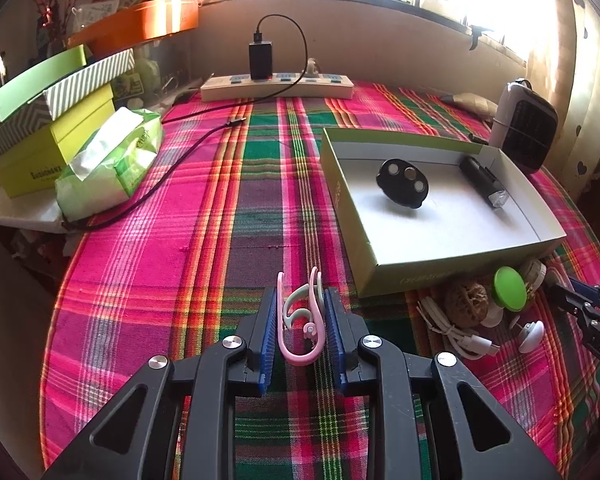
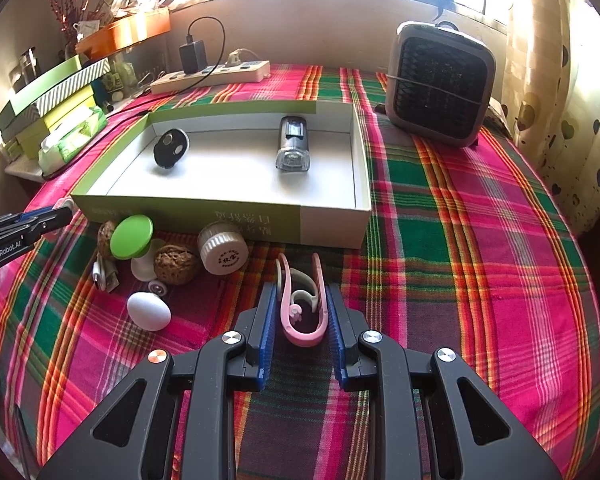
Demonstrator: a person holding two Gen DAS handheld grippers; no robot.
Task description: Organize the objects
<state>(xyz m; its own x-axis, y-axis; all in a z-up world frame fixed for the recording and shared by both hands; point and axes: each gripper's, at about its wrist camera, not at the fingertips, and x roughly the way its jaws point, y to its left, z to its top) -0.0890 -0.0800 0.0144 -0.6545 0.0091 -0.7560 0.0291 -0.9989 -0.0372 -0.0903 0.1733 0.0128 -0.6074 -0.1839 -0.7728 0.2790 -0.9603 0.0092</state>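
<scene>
My left gripper (image 1: 300,320) is shut on a pink and mint clip (image 1: 300,320), held above the plaid cloth, left of the open box (image 1: 452,256). My right gripper (image 2: 300,312) is shut on a second pink and grey clip (image 2: 302,308), in front of the box (image 2: 220,216). The box holds a black disc (image 1: 402,182) (image 2: 171,148) and a bike light (image 1: 484,182) (image 2: 293,146). Loose items lie by the box's front: green-capped item (image 2: 131,237), walnut (image 2: 176,266), white cap (image 2: 223,252), white egg shape (image 2: 149,311), white cable (image 1: 456,330).
A power strip (image 1: 276,86) with a black charger and cable lies at the back. A tissue pack (image 1: 108,162) and stacked boxes (image 1: 48,120) stand at the left. A small heater (image 2: 440,84) stands at the back right. The round table's edge curves on both sides.
</scene>
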